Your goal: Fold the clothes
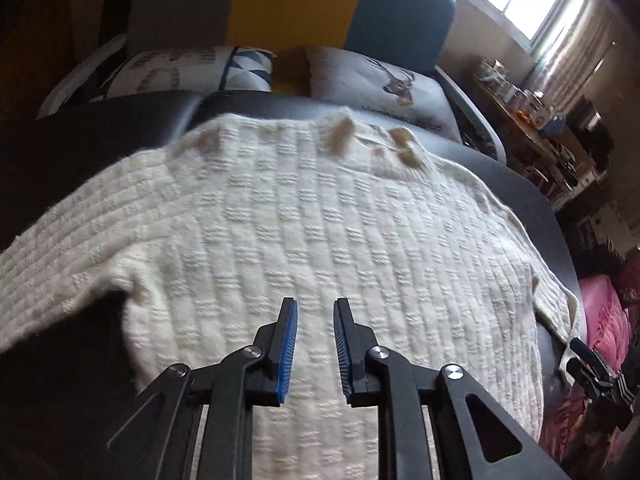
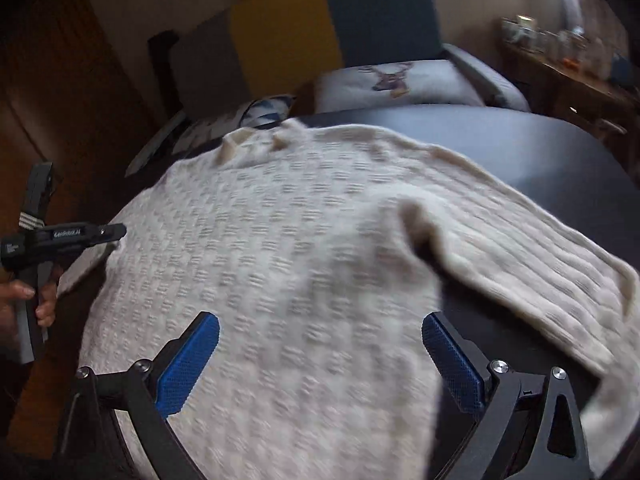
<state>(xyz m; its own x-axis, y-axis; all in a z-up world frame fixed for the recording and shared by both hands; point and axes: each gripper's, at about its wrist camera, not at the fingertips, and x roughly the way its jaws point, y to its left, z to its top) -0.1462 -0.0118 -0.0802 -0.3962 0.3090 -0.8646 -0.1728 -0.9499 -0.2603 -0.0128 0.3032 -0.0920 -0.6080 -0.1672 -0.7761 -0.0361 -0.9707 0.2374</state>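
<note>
A cream knitted sweater point(image 1: 304, 232) lies spread flat on a dark round table point(image 1: 532, 200), its collar at the far side and a sleeve hanging off each side. My left gripper point(image 1: 316, 304) hovers over the sweater's near hem, its blue pads a narrow gap apart, holding nothing. In the right wrist view the sweater point(image 2: 288, 248) fills the middle, one sleeve point(image 2: 520, 256) spread to the right. My right gripper point(image 2: 320, 332) is wide open above the near hem, empty. The left gripper point(image 2: 72, 236) shows at the left edge, held by a hand.
A yellow and teal chair point(image 1: 352, 12) with printed cushions point(image 1: 384, 84) stands behind the table. A cluttered wooden shelf point(image 1: 552, 132) runs along the right wall under a window. Pink fabric point(image 1: 604, 320) lies to the right of the table.
</note>
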